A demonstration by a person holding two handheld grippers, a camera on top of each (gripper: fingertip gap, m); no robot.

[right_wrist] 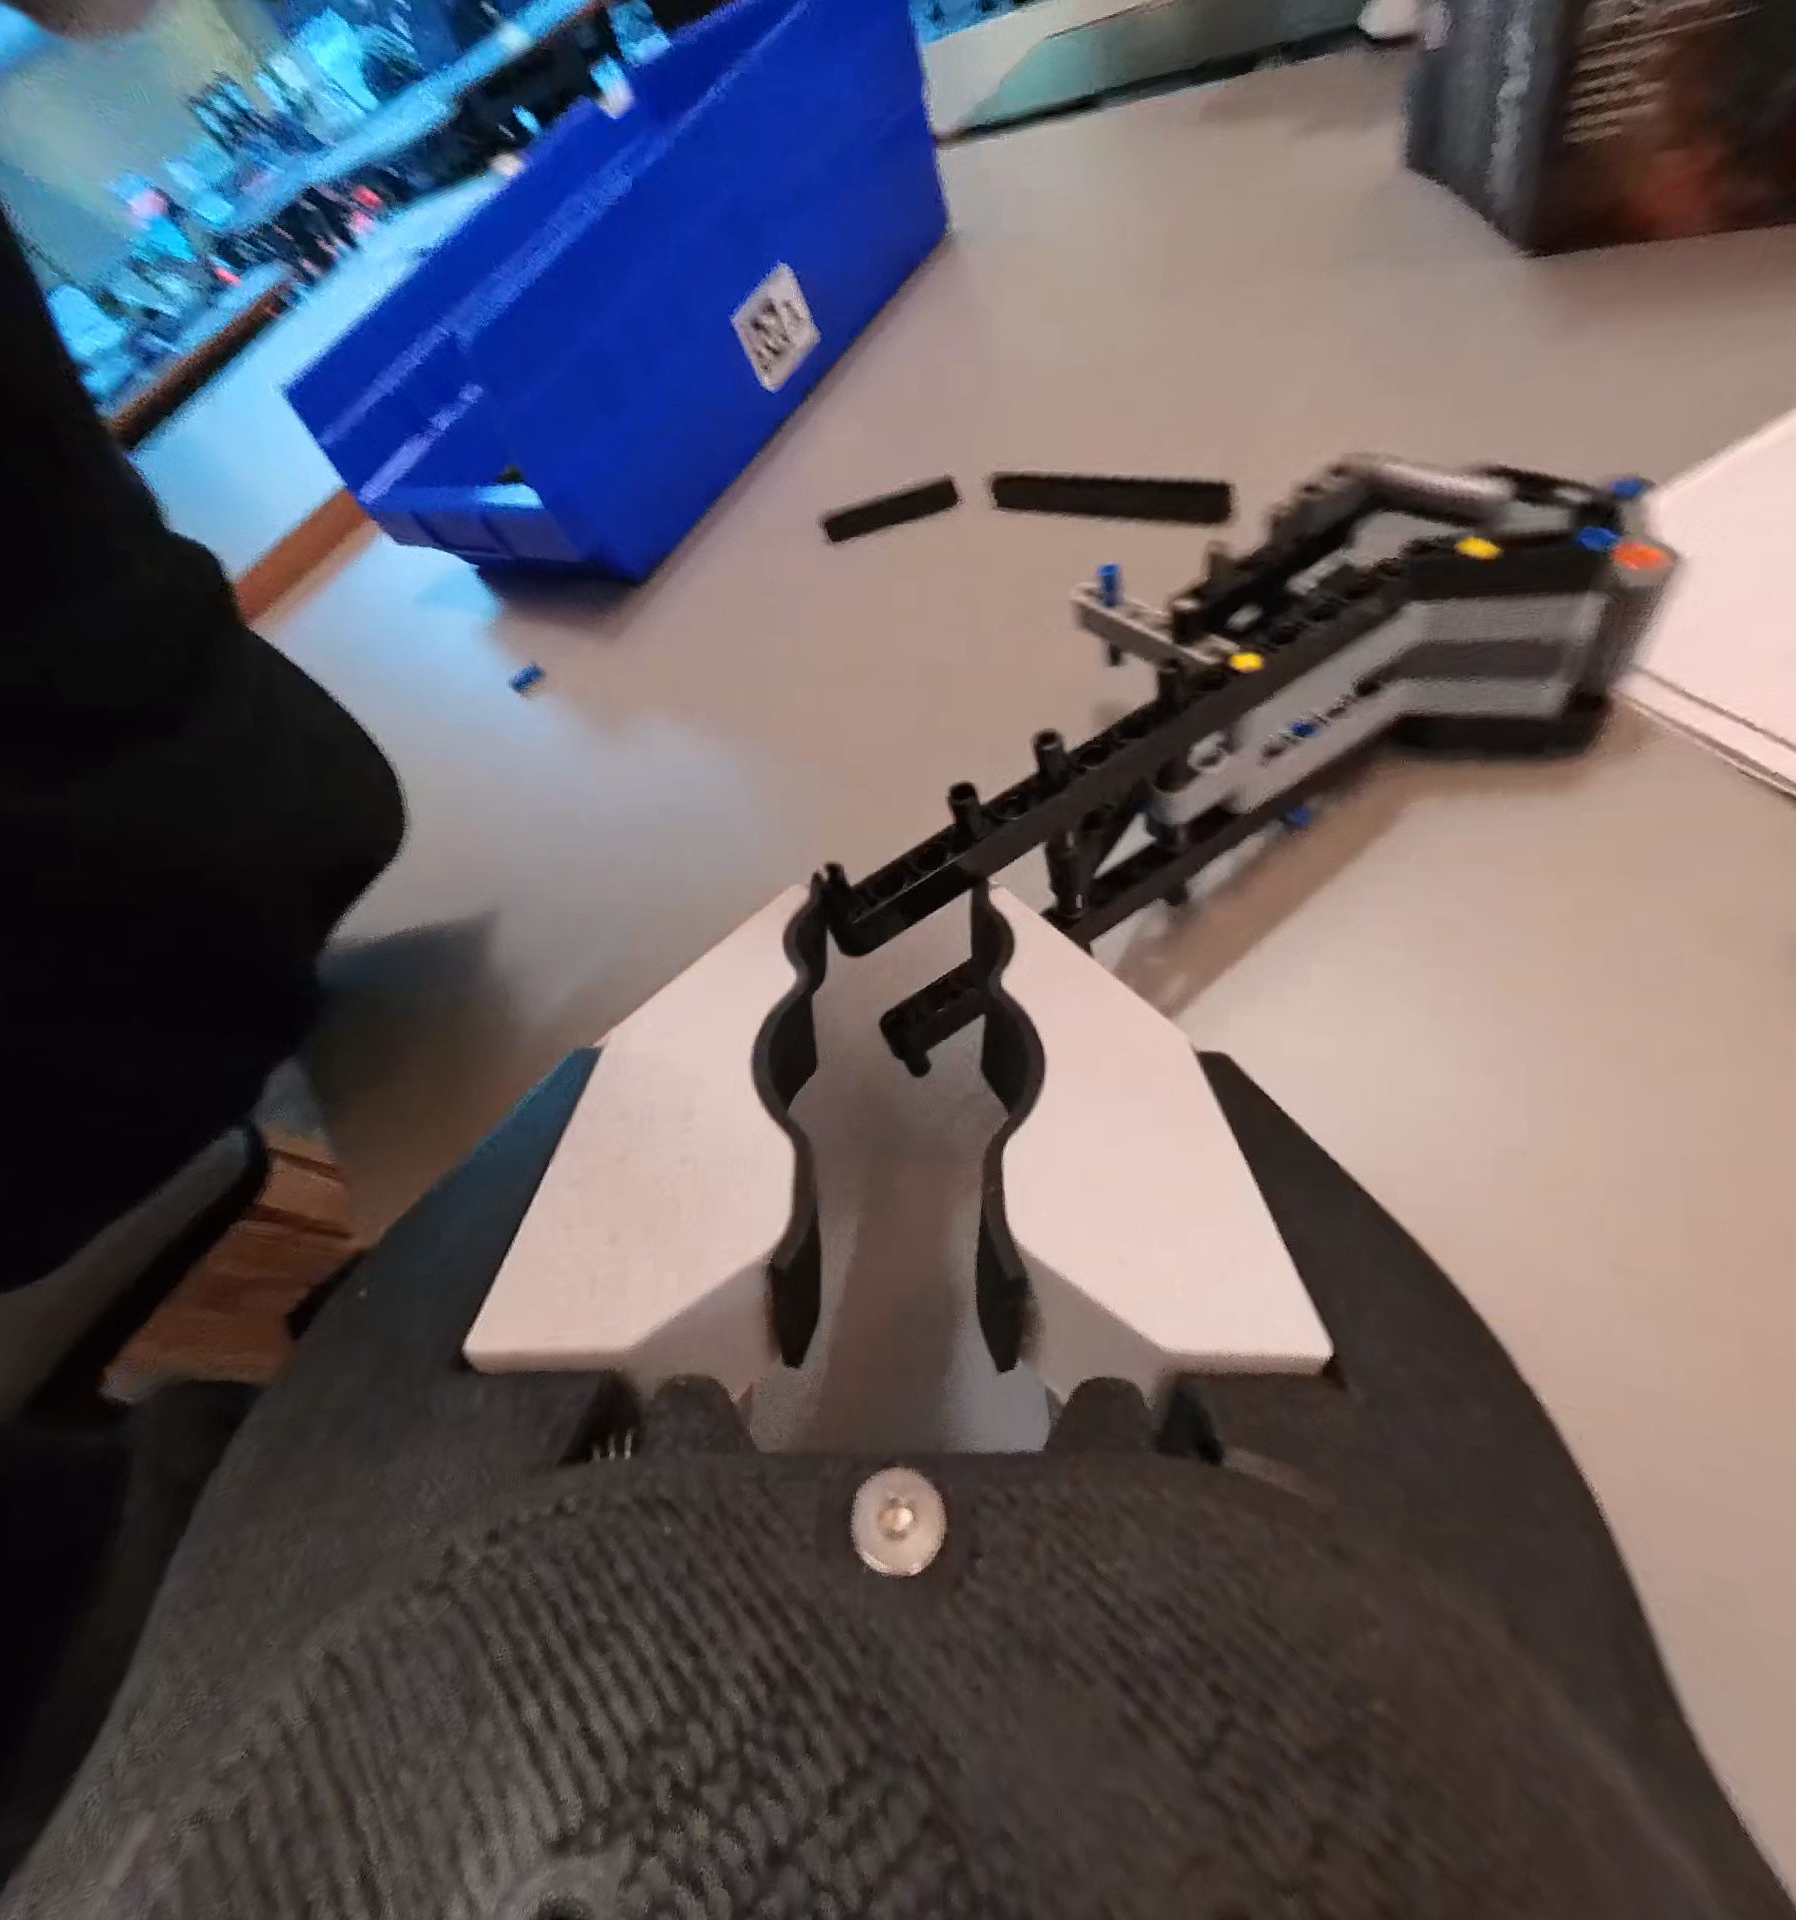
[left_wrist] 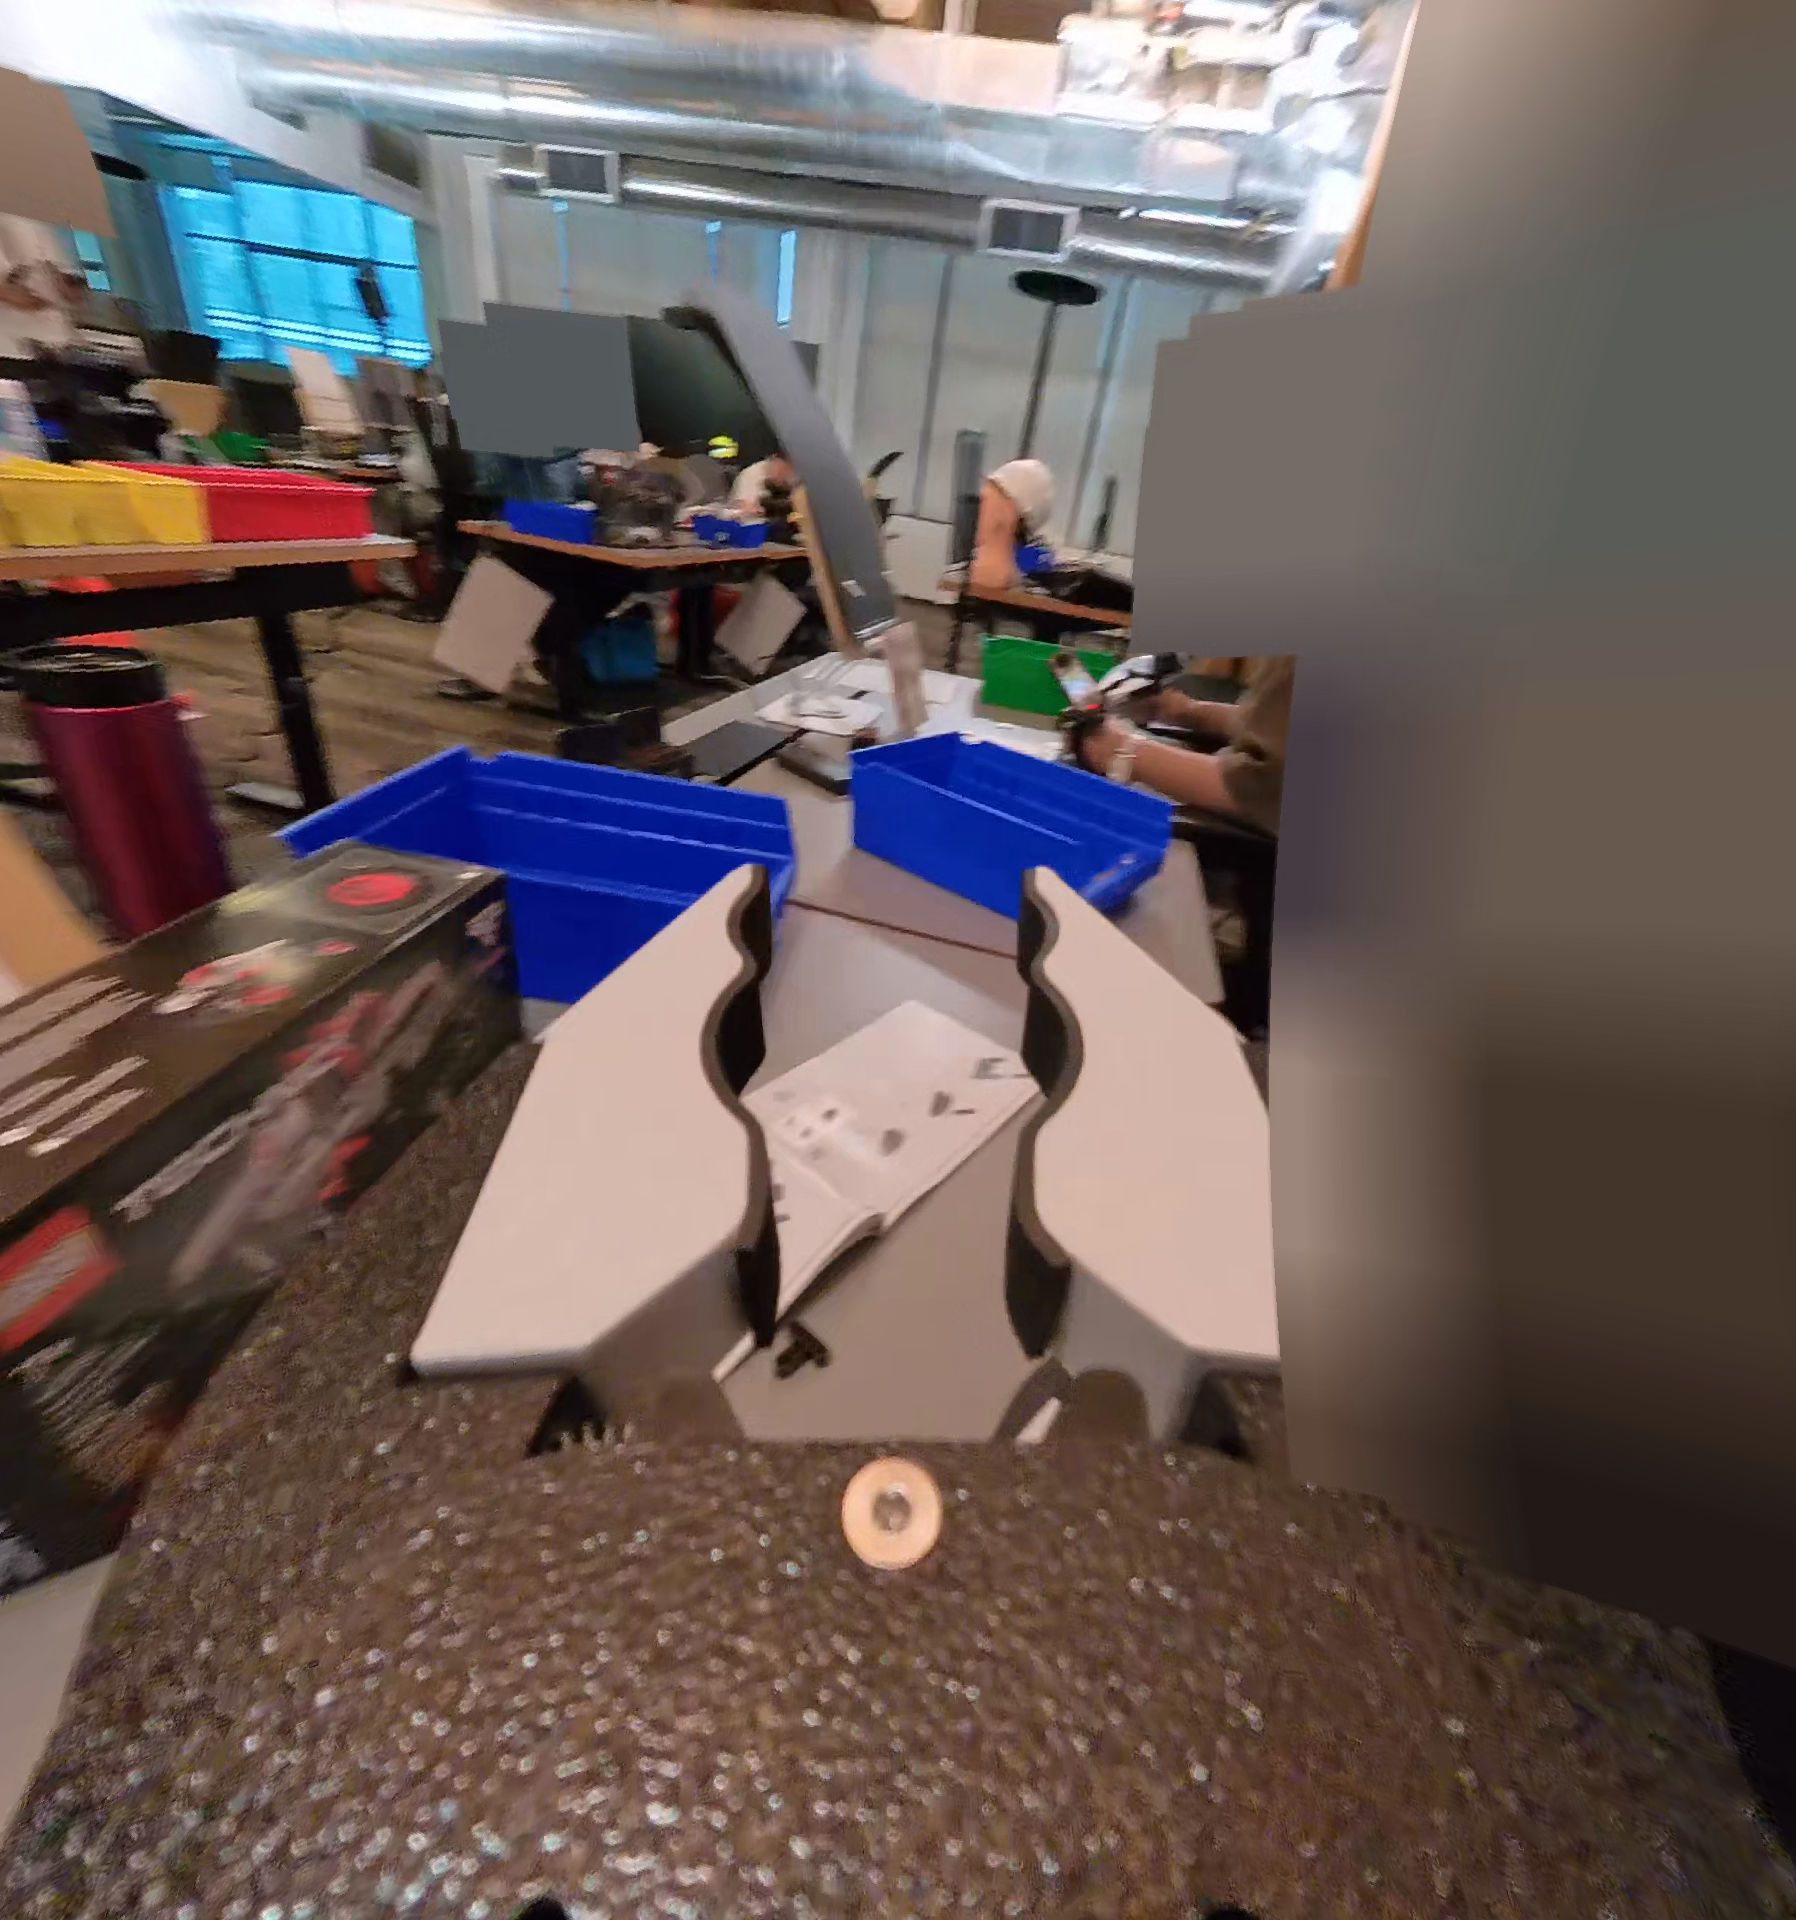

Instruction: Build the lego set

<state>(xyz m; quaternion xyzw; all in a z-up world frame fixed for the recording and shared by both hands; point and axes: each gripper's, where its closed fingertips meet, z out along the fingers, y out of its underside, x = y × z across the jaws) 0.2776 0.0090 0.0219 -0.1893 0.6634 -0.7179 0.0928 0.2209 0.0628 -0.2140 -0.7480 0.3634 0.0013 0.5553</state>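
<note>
Right gripper reaching the lego model, left gripper idle above the manual.

Left wrist view: the left gripper (left_wrist: pixel 894 914) is wide open and holds nothing; the open manual (left_wrist: pixel 873 1132) lies between its fingers, a blue bin (left_wrist: pixel 582 862) at 11 o'clock, another bin (left_wrist: pixel 998 831) at 1 o'clock, the lego box (left_wrist: pixel 177 1122) at 9 o'clock. Right wrist view: the right gripper (right_wrist: pixel 899 904) is part open, its tips around the near end of the model (right_wrist: pixel 1393 644), which runs out to 2 o'clock; whether it grips is unclear. A small black piece (right_wrist: pixel 935 1013) sits between the fingers. Two loose beams (right_wrist: pixel 1029 501) lie at 12 o'clock. Risk, as I judge it: closing on the thin beam end could lever the model sideways or pop pins loose, since nothing braces it.
</note>
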